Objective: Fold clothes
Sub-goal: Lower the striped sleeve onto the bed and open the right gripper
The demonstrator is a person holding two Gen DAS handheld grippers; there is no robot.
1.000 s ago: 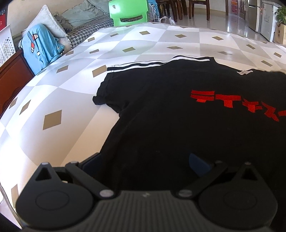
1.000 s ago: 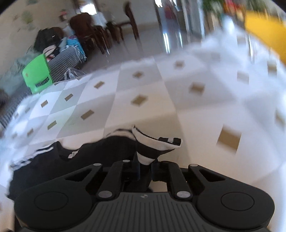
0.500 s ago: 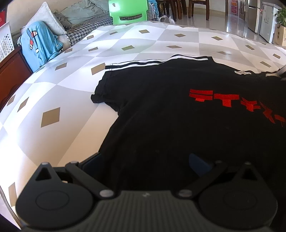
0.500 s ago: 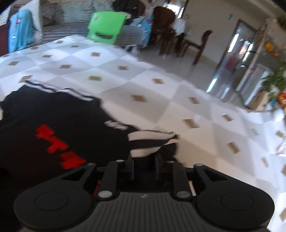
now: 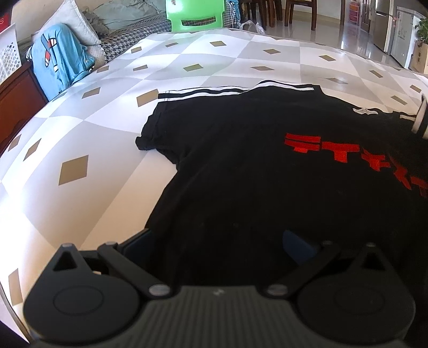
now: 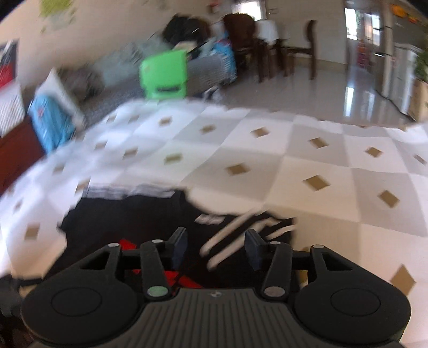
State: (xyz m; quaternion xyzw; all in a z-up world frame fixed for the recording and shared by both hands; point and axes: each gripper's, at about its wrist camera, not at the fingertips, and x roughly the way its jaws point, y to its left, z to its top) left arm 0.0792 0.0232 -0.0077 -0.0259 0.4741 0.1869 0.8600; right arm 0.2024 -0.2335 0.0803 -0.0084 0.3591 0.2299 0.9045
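A black T-shirt with red print and striped white cuffs lies spread on a white-and-grey checked cloth. My left gripper is low over the shirt's near edge. Its fingers stand wide apart, with black cloth lying flat between them. My right gripper hovers over the shirt's other sleeve, in a blurred view. Its jaws are opening, and the striped cuff lies loose between the fingers, folded in over the shirt. That cuff also shows at the right edge of the left wrist view.
A green plastic chair stands beyond the far edge of the checked cloth. At the left, a blue garment leans on cushions beside a dark wooden cabinet. Dining chairs and a shiny tiled floor lie behind.
My right gripper has swung the striped sleeve inward over the shirt, and its jaws have parted off the cuff. The left gripper has stayed where it was.
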